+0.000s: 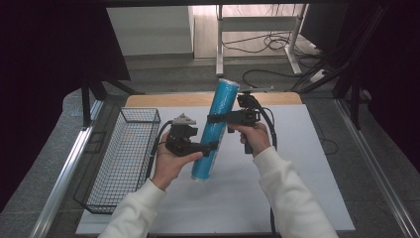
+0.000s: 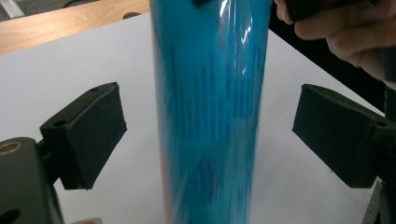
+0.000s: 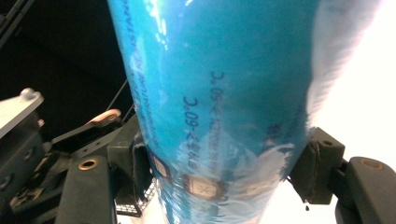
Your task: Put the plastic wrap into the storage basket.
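Note:
A long blue film-wrapped roll (image 1: 221, 99) leans in the middle of the table, its top tilted away to the right. My right gripper (image 1: 218, 118) is shut on the roll's upper half; in the right gripper view its pads (image 3: 314, 171) press both sides of the roll (image 3: 224, 70). My left gripper (image 1: 212, 147) is at the lower half. In the left gripper view its jaws stand wide on either side of the roll (image 2: 210, 70), with a gap between each pad (image 2: 95, 133) and the film. I cannot tell whether the roll's lower end touches the table.
A black wire basket (image 1: 124, 153) stands on the left side of the white table (image 1: 287, 198), close to my left hand. A wooden strip (image 1: 168, 99) runs along the far edge. The other hand (image 2: 348, 35) is at the top right of the left gripper view.

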### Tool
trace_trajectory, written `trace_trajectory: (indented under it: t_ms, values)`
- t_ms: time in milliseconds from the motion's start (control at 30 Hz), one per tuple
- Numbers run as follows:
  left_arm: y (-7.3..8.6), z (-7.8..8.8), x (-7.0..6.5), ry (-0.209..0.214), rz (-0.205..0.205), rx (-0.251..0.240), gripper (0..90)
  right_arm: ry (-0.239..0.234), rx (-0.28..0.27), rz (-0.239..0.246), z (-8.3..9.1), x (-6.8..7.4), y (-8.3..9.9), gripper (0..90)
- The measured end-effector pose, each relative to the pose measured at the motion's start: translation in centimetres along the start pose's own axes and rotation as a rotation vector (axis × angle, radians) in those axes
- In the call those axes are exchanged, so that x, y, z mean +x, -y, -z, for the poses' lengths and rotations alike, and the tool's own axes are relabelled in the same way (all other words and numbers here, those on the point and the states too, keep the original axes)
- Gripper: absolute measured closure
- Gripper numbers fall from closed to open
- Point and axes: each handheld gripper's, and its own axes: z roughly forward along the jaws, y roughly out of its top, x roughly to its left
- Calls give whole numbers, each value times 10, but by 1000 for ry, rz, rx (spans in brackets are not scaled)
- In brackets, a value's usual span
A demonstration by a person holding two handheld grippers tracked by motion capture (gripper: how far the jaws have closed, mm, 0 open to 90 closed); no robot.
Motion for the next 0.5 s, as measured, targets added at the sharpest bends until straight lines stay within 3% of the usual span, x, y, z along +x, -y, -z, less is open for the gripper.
trace_trajectory:
  t_ms: [167, 233, 367, 500]
  values:
    - [-4, -12, 6, -3, 16, 7, 145, -23, -7, 5, -5, 7, 3, 325]
    - [-4, -14, 8, 0, 31, 12, 225, -33, -5, 12, -8, 11, 4, 325]
    - [-4, -15, 10, 5, 37, 11, 301, -32, 5, 21, -13, 15, 6, 324]
    - [-3, -15, 12, 10, 43, 36, 312, -30, 21, 24, -17, 15, 6, 323]
